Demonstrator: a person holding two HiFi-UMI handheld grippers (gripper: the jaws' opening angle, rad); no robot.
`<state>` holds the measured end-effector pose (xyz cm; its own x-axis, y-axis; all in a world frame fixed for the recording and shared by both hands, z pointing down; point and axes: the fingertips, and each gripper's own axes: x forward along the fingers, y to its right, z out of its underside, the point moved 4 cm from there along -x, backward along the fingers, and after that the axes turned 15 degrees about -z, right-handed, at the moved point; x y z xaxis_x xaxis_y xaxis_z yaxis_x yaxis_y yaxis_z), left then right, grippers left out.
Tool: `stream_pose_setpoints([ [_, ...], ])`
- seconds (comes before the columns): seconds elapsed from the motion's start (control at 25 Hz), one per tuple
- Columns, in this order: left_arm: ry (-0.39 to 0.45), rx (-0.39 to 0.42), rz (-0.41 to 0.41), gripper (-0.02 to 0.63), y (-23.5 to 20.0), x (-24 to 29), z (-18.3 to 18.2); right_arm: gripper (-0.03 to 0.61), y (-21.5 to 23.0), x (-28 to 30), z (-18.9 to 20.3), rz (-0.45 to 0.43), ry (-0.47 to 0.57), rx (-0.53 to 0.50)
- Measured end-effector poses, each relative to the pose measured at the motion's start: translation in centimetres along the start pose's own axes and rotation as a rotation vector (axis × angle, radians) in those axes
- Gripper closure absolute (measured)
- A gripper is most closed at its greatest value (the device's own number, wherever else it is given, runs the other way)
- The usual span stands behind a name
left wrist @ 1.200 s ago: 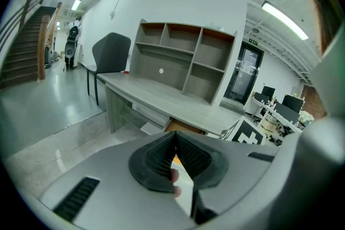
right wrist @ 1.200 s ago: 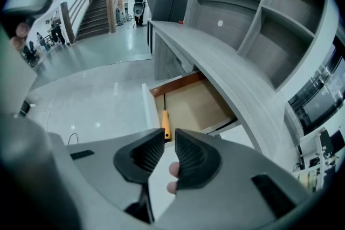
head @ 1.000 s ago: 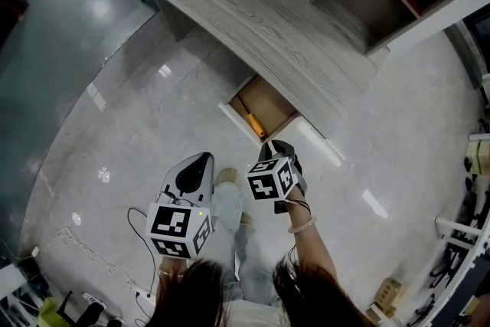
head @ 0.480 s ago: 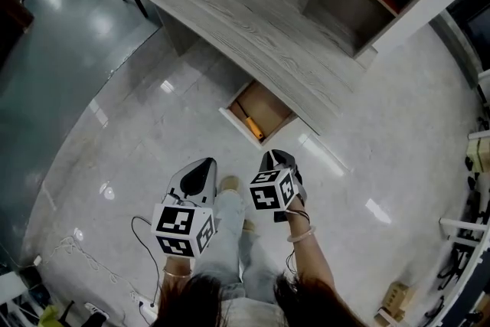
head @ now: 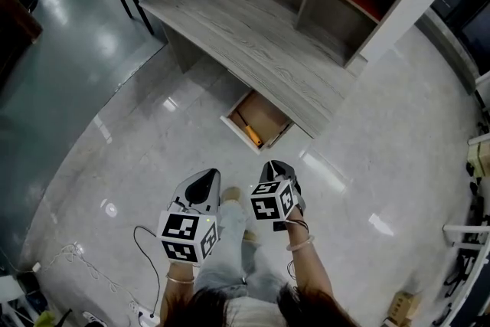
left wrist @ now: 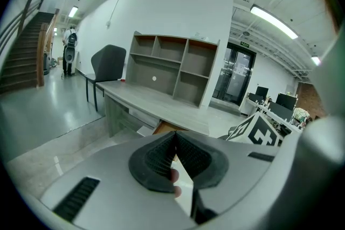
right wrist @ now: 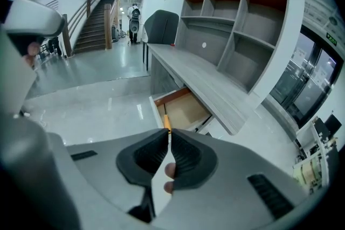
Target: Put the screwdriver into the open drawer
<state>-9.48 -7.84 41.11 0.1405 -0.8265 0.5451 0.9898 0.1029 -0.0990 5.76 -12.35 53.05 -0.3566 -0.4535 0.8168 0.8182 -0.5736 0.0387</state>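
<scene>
The screwdriver (head: 249, 132) lies inside the open drawer (head: 268, 115), close along one side wall with its orange handle showing, just under the edge of the tabletop (head: 253, 42). The placing looks done, so the sound course is to leave the drawer undisturbed and hold both tools clear of it. The right tool (head: 277, 167) and left tool (head: 205, 178) hang well back over the floor (head: 138, 134), each with jaws pressed together on nothing

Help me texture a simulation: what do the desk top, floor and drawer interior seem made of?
Desk top: matte grey board with streaked wood grain, probably laminate. Floor: pale stone or tile, polished; it mirrors lights. Drawer interior: matte brown board, maybe wood.
</scene>
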Motion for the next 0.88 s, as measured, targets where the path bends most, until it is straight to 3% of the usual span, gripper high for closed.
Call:
stream_pose_setpoints([
  [0.88,0.132,0.063,0.054,0.597,4.8,-8.5,-0.9,0.541,-3.0,-11.5,1.6,0.023,0.234,0.01],
])
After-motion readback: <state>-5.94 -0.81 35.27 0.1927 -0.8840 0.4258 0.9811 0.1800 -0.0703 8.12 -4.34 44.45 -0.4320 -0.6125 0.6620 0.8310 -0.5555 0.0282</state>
